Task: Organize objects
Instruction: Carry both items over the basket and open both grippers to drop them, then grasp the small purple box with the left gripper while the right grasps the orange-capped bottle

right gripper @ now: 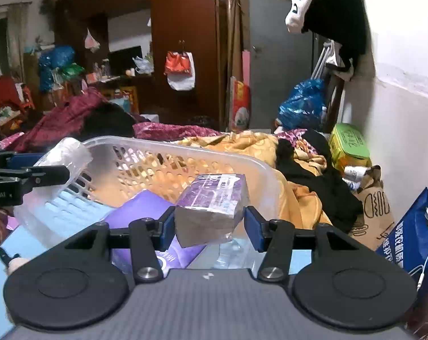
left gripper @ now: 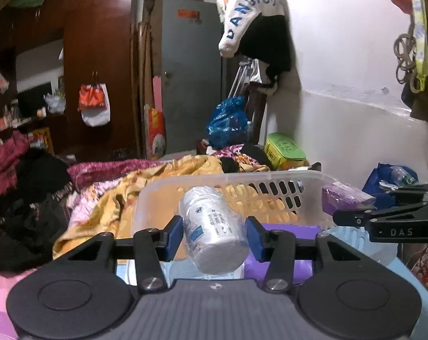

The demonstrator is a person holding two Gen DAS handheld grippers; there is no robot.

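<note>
left claw (left gripper: 214,236): it is clamped on the white bottle (left gripper: 214,226), one blue pad at each side; the bottle is tilted, its far end up, and it is in the air over the near edge of the basket (left gripper: 270,175).
right claw (right gripper: 209,225): it is clamped on the purple box (right gripper: 214,204), also in the air over the near part of the basket.
basket: clear plastic with a wall of many slots; it sits at the far side of the light blue desk (right gripper: 29,243), against the bed.
purple book (right gripper: 146,209): flat, it lies under the right claw, partly in the basket as far as i can judge.
risk, bottle: round, smooth and wrapped in shiny film, so it can turn or slide between the flat pads, more so because it hangs tilted.
risk, box: the wrap is loose and glossy, the corners are sharp; the pads may hold more the film than the box, and it can slip down.
risk, two claws: they are near each other over one basket, so they can knock together, or one thing can hit the rim.
risk, basket: light thin plastic; a push on the wall can shift it toward the soft yellow blanket (left gripper: 168,175).
materials: hard white plastic bottle, cardboard-like box, soft cloth behind.
</note>
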